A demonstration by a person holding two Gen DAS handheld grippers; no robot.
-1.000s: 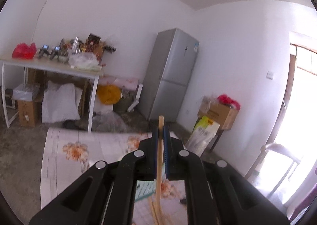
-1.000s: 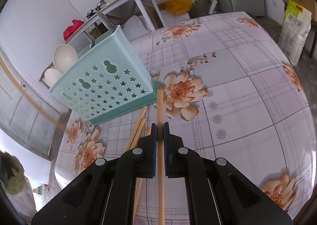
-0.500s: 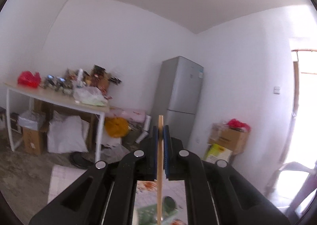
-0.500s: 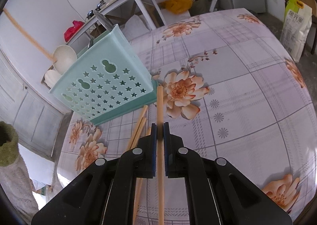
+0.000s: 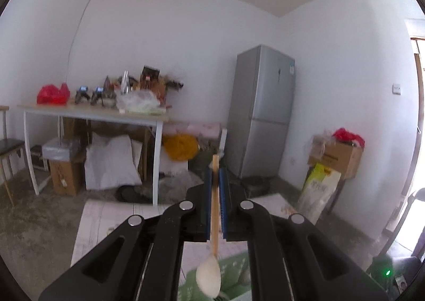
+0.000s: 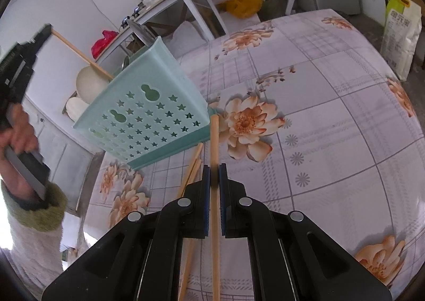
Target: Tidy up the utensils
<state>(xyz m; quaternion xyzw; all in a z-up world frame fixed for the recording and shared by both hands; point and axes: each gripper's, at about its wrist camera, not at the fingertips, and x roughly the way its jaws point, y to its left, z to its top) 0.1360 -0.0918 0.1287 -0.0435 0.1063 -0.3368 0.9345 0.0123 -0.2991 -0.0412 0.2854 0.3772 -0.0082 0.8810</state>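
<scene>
Swung down and in since half a second back: left claw now over the mint basket, pinching the wooden handle of a white spoon, bowl end hanging just above the basket's open top. Shows in the right view too, spoon bowl at the far rim, left hand newly in frame at the left edge, blurred. Barely budged otherwise: right claw pressed onto a wooden stick, low over the floral surface, tip just beside the basket's near corner. Two more sticks flat on the cloth, partly hidden under the claw body. Can't tell what's at the gripped stick's other end, cut off at the bottom edge. Metal blade poking up behind the basket, rest of it hidden. Basket only a green sliver in the left view.
</scene>
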